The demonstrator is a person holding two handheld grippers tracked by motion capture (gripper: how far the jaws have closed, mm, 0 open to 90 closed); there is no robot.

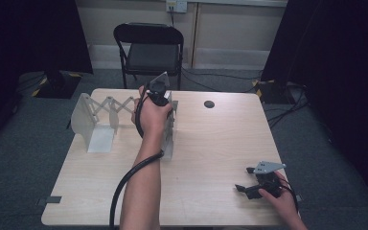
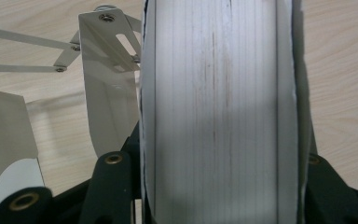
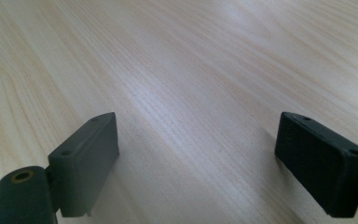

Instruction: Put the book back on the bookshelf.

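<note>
The left tool (image 1: 165, 98) pinched the rack's (image 1: 98, 115) stiff end plate (image 2: 214, 112). The expanding rack looked light and springy. The right tool (image 1: 249, 184) rested spread, well apart from it.

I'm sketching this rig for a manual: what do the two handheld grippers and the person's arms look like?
Both grippers are black. The left gripper trails a thick black cable along the forearm and carries a grey three-cornered plate on top. The right gripper has a similar grey plate. Its two jaws end in blocky rectangular black pads with small screw holes. The forearms are bare, no sleeves showing.
</note>
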